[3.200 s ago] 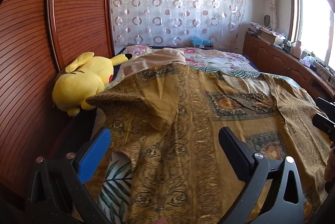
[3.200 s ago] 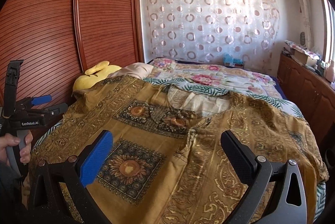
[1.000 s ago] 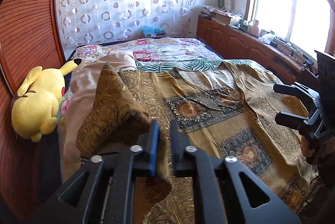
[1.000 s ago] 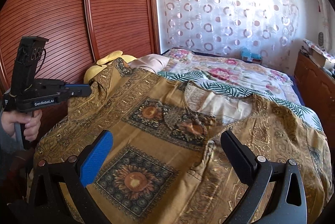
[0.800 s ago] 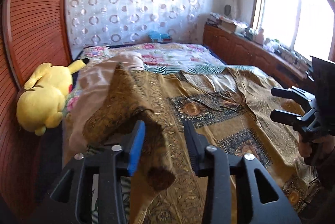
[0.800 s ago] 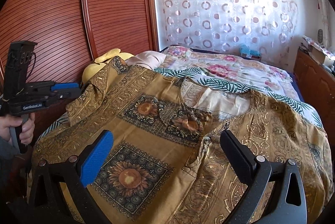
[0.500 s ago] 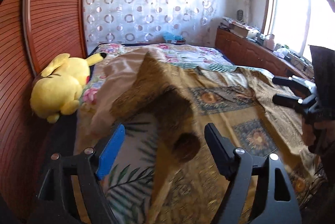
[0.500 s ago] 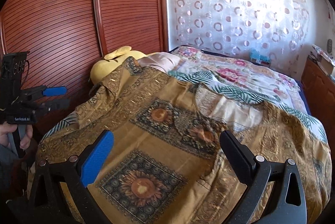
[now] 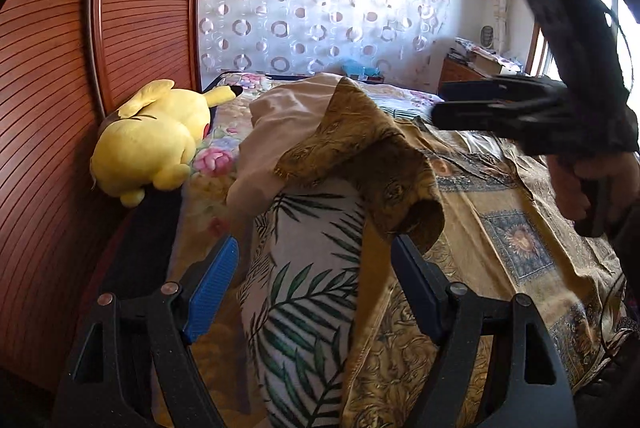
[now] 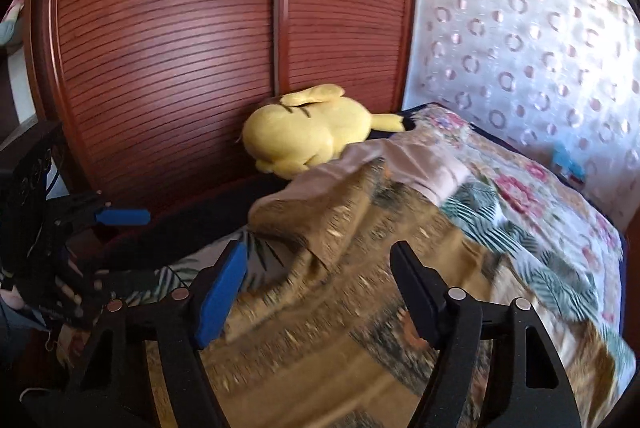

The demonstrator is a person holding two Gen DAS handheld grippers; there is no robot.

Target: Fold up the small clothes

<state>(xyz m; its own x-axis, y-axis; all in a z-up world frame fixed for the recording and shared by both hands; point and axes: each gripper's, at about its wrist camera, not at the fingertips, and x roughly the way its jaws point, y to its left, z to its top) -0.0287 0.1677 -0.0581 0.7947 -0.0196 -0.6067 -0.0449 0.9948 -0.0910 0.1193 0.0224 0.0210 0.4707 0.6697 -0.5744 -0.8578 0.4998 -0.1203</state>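
Jaws of the left gripper (image 9: 314, 282) stand apart and grasp nothing; the leaf-print bedcover (image 9: 304, 268) lies between them, uncovered because the garment's near sleeve is turned inward. Jaws of the right gripper (image 10: 318, 282) are closing, with the blurred gold cloth beneath them but not pinched.

Just beyond the left gripper, the folded sleeve (image 9: 376, 156) of the gold patterned shirt (image 9: 500, 236) lies heaped on the shirt's own body, its cuff curling open. The shirt is spread flat across the bed, a position suited to side folds. The likely next step is flattening or re-gripping this sleeve.

Behind the sleeve lies a pale pink garment (image 9: 280, 124). Beside that, against the slatted wooden wardrobe (image 9: 140, 8), rests a yellow plush toy (image 9: 152, 140). Farthest back hangs the circle-patterned curtain (image 9: 320, 8).
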